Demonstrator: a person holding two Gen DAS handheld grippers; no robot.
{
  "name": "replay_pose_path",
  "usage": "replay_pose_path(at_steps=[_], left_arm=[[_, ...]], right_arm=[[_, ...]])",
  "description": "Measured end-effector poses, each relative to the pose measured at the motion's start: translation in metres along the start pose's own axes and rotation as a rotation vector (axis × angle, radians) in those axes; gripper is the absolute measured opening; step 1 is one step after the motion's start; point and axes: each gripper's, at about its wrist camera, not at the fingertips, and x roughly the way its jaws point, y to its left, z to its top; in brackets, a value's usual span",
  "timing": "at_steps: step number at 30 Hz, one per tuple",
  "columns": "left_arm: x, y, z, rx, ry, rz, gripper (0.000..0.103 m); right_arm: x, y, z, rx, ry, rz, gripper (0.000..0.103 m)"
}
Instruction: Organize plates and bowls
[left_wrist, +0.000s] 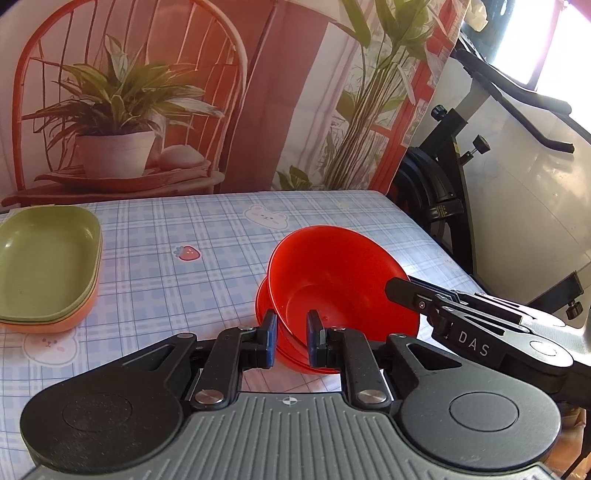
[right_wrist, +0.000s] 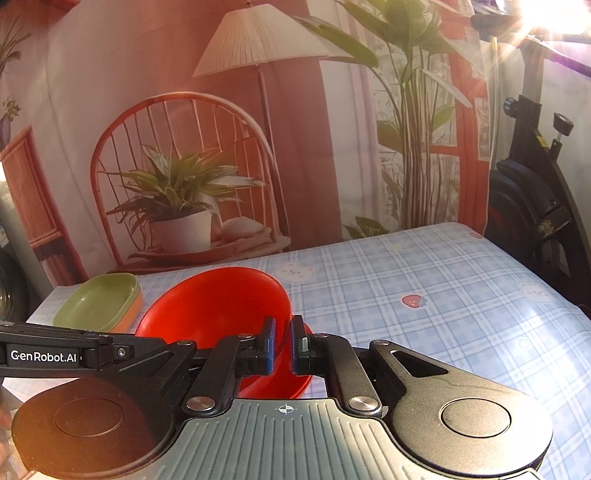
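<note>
A red bowl (left_wrist: 332, 280) tilts over a second red bowl (left_wrist: 288, 350) beneath it on the checked tablecloth. My left gripper (left_wrist: 291, 338) stands with its jaws narrowly apart on either side of the bowls' near rim. My right gripper (right_wrist: 282, 345) is shut on the right rim of the upper red bowl (right_wrist: 214, 306), with the lower bowl (right_wrist: 280, 387) under it. A stack of green dishes on an orange one (left_wrist: 44, 258) sits at the table's left; it also shows in the right wrist view (right_wrist: 99, 306).
The table (left_wrist: 207, 229) with its blue checked cloth ends at the right near a black exercise bike (left_wrist: 443, 177). A printed backdrop of a chair and plants hangs behind the table's far edge.
</note>
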Motion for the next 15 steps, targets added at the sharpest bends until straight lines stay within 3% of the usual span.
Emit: replay_pose_path(at_steps=[15], left_arm=[[0.032, 0.003, 0.001, 0.008, 0.09, 0.022, 0.017]], right_arm=[[0.023, -0.012, -0.012, 0.028, 0.024, -0.004, 0.007]])
